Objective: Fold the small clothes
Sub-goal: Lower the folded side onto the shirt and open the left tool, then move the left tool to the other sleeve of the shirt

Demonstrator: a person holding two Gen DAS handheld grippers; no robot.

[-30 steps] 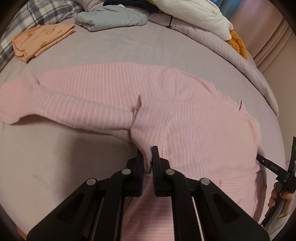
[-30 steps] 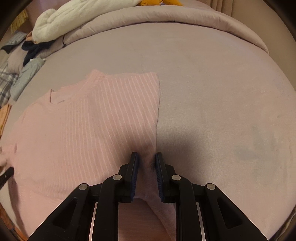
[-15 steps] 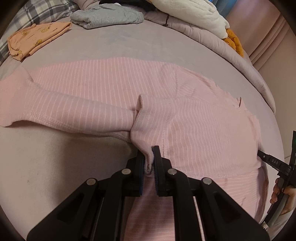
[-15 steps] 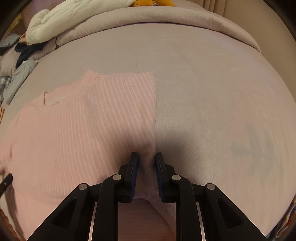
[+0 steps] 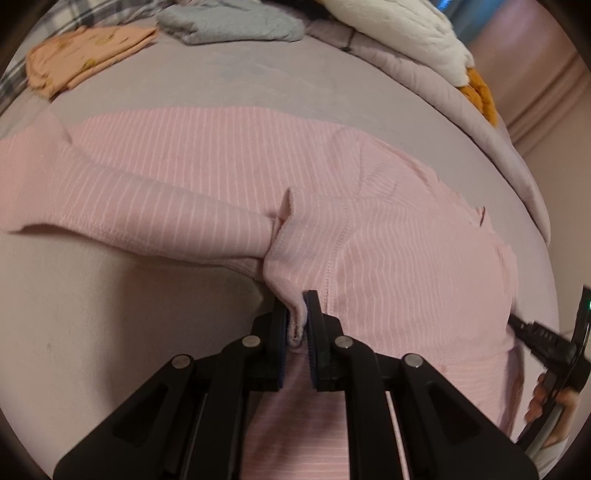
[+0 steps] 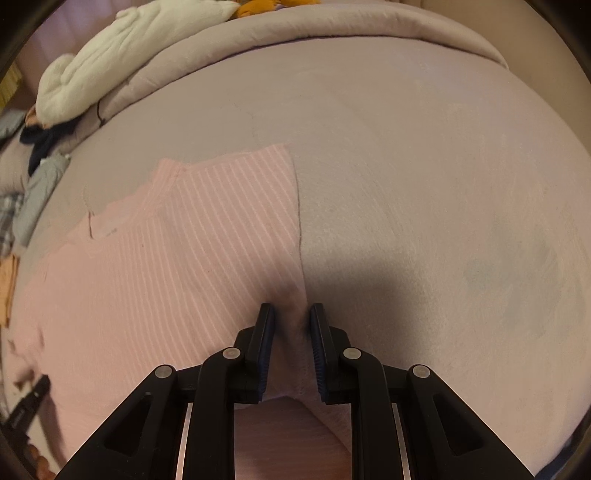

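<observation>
In the left wrist view, a pinch of the pink striped top (image 5: 369,258) is clamped between the fingers of the left gripper (image 5: 297,325), close to where the sleeve (image 5: 140,206) meets the body (probably the underarm fold), so that this side can be carried over in one piece. The top is spread flat on the mauve bed cover (image 5: 258,85), the sleeve trailing out to the left with its cuff lying on the cover. Beyond it, well apart, an orange garment (image 5: 85,55) and a grey folded garment (image 5: 229,22) are seen, and a white blanket (image 5: 399,29) is heaped at the far edge. At the lower right, part of the other tool and a hand are visible. In the right wrist view, the right gripper (image 6: 291,332) is closed on the straight folded edge of the top, a ridge of pink cloth being gathered between its narrowly parted fingers; the neckline (image 6: 110,221) lies to the left. Matching grips on both sides are judged to be meant for a level, even fold.
</observation>
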